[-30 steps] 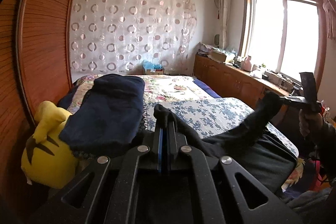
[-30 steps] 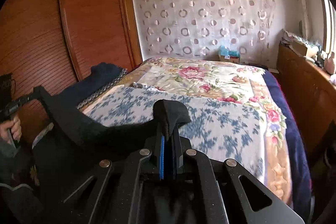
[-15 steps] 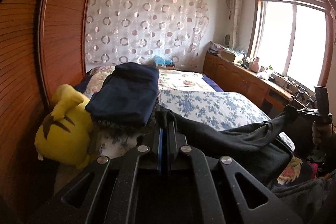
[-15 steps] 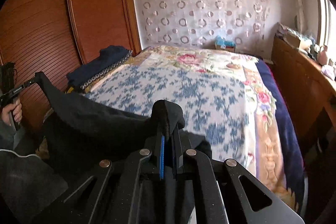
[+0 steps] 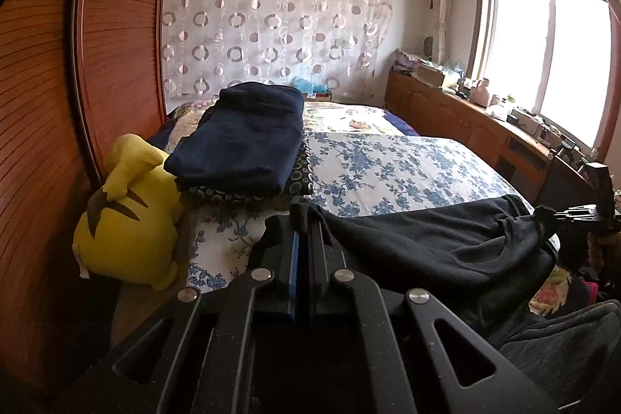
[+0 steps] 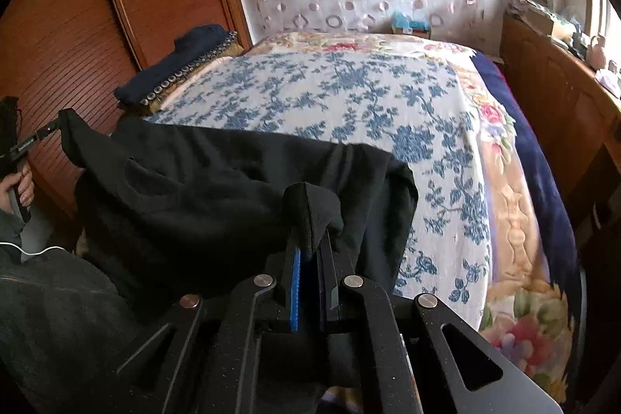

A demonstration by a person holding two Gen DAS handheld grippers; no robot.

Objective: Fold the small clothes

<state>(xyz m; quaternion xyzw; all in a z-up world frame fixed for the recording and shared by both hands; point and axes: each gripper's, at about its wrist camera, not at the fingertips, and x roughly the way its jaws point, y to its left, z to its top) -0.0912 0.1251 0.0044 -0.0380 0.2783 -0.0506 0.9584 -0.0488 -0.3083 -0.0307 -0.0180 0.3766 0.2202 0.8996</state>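
Observation:
A black garment [image 5: 438, 243] [image 6: 217, 189] lies spread over the near edge of the bed, stretched between both grippers. My left gripper [image 5: 304, 220] is shut on one corner of it, cloth bunched over the fingertips. My right gripper [image 6: 312, 220] is shut on the opposite corner, a fold of black cloth standing up between its jaws. In the left wrist view the right gripper [image 5: 559, 214] shows at far right pinching the cloth. The right wrist view has the left gripper [image 6: 50, 130] at far left, held by a hand [image 6: 23, 187].
The bed carries a blue-flowered sheet [image 5: 388, 165] [image 6: 349, 92]. A stack of folded dark blue clothes [image 5: 240, 134] [image 6: 174, 68] sits at its left side beside a yellow plush toy [image 5: 124, 212]. A wooden wardrobe [image 5: 50, 103] stands left, a wooden cabinet [image 6: 559, 103] right.
Both grippers have sunk and drawn back toward the near edge of the bed. The black garment, lifted and sagging between them before, now lies flatter on the sheet.

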